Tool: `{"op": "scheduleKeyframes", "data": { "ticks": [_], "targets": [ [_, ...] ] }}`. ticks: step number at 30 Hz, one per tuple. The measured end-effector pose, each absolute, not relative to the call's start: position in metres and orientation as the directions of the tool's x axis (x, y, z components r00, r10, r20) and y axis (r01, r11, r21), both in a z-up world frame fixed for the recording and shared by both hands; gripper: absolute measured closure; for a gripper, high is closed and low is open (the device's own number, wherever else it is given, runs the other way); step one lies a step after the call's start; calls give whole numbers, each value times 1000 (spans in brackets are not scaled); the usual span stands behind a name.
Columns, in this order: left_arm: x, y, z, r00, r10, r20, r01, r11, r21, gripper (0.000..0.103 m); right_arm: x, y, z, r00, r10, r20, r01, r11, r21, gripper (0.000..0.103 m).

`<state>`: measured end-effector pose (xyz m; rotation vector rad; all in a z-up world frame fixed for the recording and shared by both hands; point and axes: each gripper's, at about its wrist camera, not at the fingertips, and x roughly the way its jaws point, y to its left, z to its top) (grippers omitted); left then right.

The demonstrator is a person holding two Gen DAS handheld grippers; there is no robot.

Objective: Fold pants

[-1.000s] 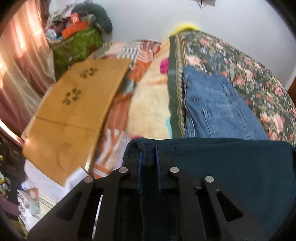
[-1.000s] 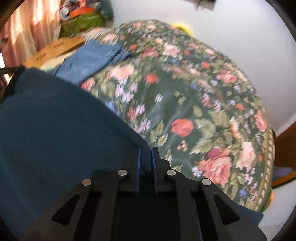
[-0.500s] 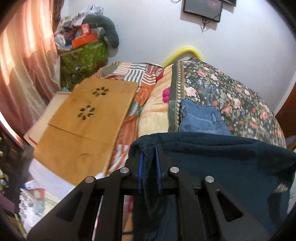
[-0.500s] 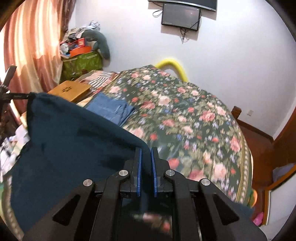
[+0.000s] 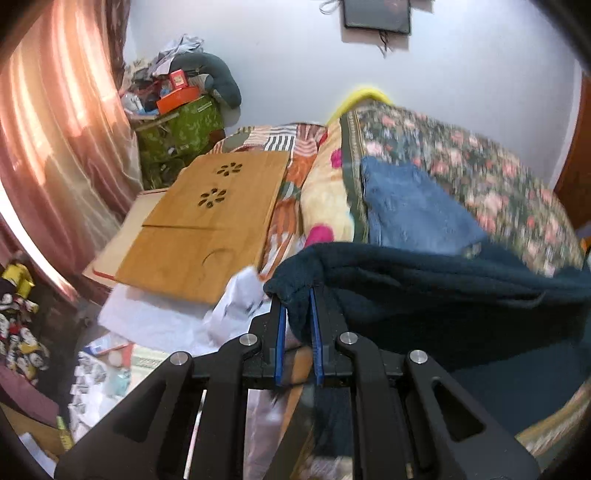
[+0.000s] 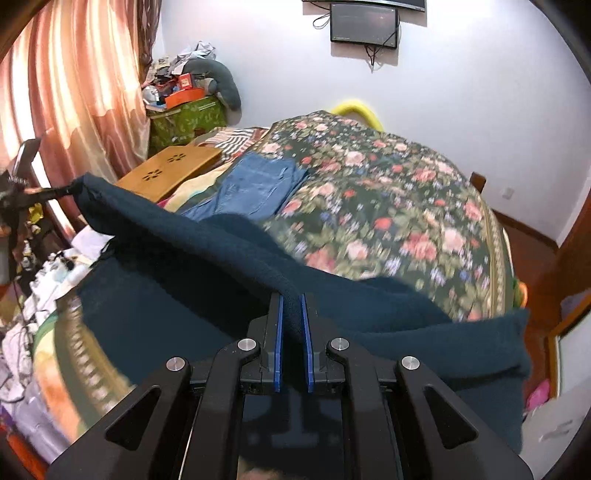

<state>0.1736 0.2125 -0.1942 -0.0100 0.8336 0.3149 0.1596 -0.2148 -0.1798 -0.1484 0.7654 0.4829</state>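
Observation:
Dark teal pants (image 5: 461, 302) hang stretched between both grippers above the near end of the floral bed (image 6: 388, 206). My left gripper (image 5: 298, 299) is shut on one end of the pants' top edge. My right gripper (image 6: 291, 302) is shut on the same edge further along; the pants (image 6: 207, 295) sag from it down to the bed, with the left gripper (image 6: 70, 190) far left in this view. Folded blue jeans (image 5: 410, 206) lie flat on the bed beyond, also in the right wrist view (image 6: 255, 188).
A wooden lap desk (image 5: 207, 221) lies left of the bed on striped bedding. A green bag with clutter (image 5: 181, 129) stands in the far corner by pink curtains (image 5: 55, 129). Loose clothes and papers (image 5: 122, 362) cover the floor at left. A screen (image 6: 364, 24) hangs on the wall.
Both grippers have lifted and pulled back from the bed with the teal pants. The cloth now hangs in a fold between them and more of the room shows.

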Motion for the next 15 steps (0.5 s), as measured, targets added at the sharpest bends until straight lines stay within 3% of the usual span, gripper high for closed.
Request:
{"op": "scheduleKeyframes", "data": {
  "ticks": [8, 11, 15],
  "targets": [
    [134, 210, -248, 527, 235, -817, -288, 954, 89, 89, 124, -217, -233, 531, 354, -770, -441, 891, 106, 95],
    [124, 208, -249, 507, 279, -816, -306, 943, 132, 90, 115, -218, -241, 519, 350, -780, -429, 896, 116, 95],
    [114, 210, -228, 540, 256, -802, -311, 946, 93, 90, 113, -224, -232, 521, 359, -775, -423, 897, 131, 92]
  ]
}}
